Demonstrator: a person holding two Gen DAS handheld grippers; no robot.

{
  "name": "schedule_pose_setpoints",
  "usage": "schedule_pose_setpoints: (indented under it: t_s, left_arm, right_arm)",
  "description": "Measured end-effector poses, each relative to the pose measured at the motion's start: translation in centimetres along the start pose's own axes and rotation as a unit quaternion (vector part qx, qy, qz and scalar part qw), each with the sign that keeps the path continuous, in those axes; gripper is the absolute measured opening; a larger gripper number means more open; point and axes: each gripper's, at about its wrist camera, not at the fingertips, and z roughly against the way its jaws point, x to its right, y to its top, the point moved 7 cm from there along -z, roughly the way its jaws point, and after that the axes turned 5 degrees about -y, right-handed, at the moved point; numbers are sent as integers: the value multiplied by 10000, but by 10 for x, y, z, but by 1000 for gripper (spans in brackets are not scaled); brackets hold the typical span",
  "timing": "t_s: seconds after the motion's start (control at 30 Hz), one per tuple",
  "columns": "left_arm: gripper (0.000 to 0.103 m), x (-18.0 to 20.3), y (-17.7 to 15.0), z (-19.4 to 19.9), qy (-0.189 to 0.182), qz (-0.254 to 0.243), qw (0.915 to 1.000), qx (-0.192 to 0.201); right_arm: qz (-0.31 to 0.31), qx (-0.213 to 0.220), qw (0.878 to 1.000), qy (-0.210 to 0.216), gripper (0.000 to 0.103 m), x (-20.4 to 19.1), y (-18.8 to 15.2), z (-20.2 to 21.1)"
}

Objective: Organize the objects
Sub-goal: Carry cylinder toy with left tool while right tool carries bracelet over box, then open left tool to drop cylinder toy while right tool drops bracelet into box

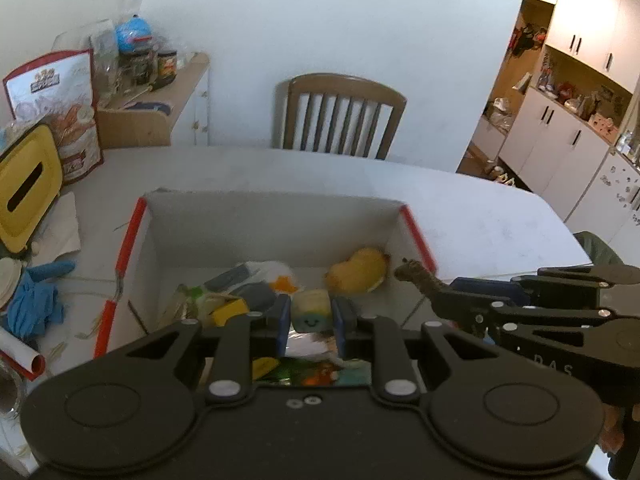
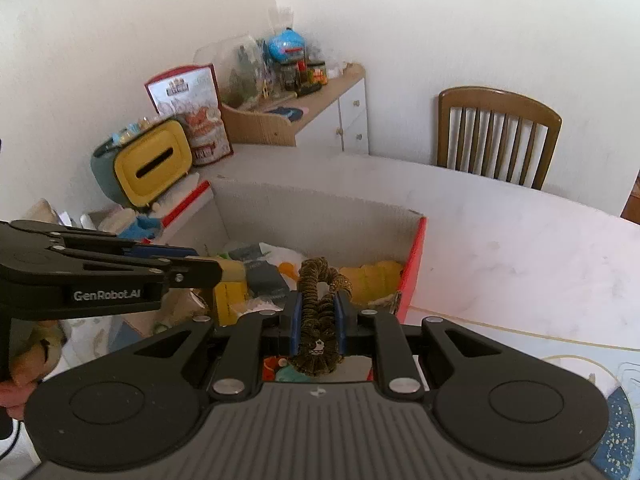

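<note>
A white cardboard box [image 1: 276,232] with red-taped corners sits on the table and holds several small items. My left gripper [image 1: 311,314] is shut on a small cream and blue cube with a smiley face [image 1: 312,310], held over the box's near part. My right gripper [image 2: 318,316] is shut on a brown knitted scrunchie [image 2: 316,312], held above the box's right side; its looped end [image 1: 416,274] pokes over the box's right wall in the left wrist view. A yellow plush [image 1: 358,270] lies at the box's far right. A yellow block [image 1: 228,310] and grey piece [image 1: 258,296] lie inside left.
A yellow tissue box [image 1: 26,188], a snack bag [image 1: 68,116] and blue gloves [image 1: 34,300] crowd the table's left side. A wooden chair [image 1: 340,116] stands behind the table. A side cabinet [image 2: 320,116] with jars is at the back left. Bare tabletop [image 2: 520,256] lies right of the box.
</note>
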Motion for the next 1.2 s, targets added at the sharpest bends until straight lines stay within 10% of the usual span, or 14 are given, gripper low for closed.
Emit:
schedule_pose_setpoints:
  t_s: [1.2]
  left_arm:
    - [23,-36,-41,-56,-129,-271,9922,-1211]
  right_arm:
    - [318,-926,9951,94,18,-32,-37,-66]
